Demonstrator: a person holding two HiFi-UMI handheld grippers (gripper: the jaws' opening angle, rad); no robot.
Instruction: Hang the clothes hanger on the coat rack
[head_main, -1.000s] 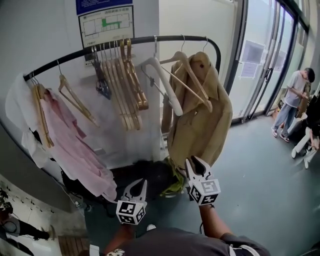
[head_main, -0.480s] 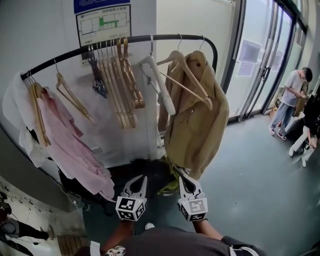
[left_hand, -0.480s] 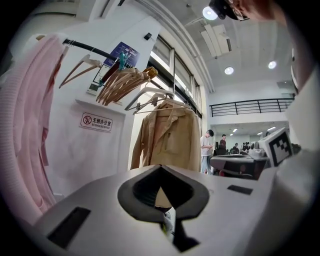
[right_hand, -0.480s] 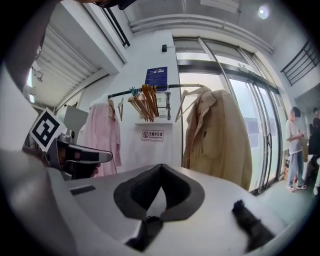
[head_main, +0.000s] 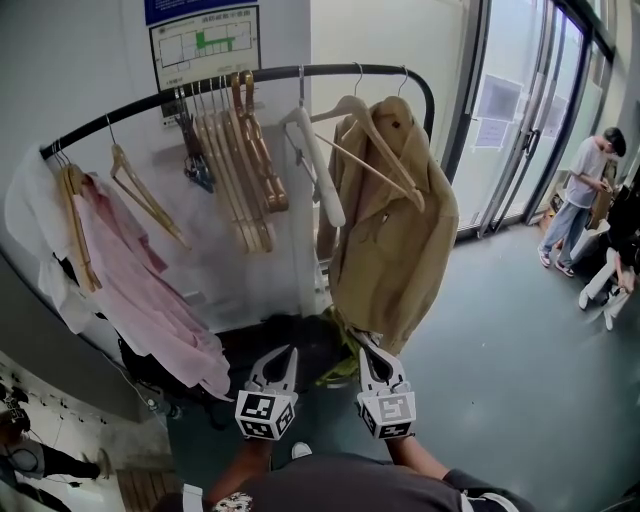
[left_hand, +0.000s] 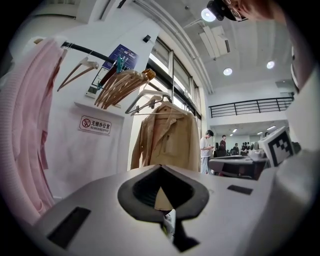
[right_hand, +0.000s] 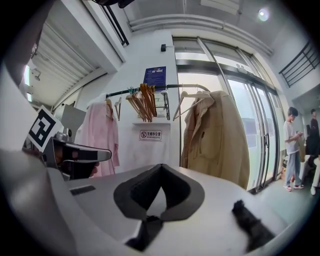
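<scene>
Both grippers sit low in front of me, side by side with a gap between them. The left gripper (head_main: 284, 354) has its jaws closed tip to tip on nothing; the right gripper (head_main: 361, 343) is likewise closed and empty. Its tip lies just under the hem of the tan coat (head_main: 395, 230). A dark heap of clothes (head_main: 310, 335) lies on the floor ahead. No hanger in hand: the wooden hangers (head_main: 240, 160) and the white hanger (head_main: 318, 165) all hang on the coat rack (head_main: 130, 108). The rail is bare left of the wooden bunch. The open floor (head_main: 500, 330) runs right to the glass doors (head_main: 540, 120).
</scene>
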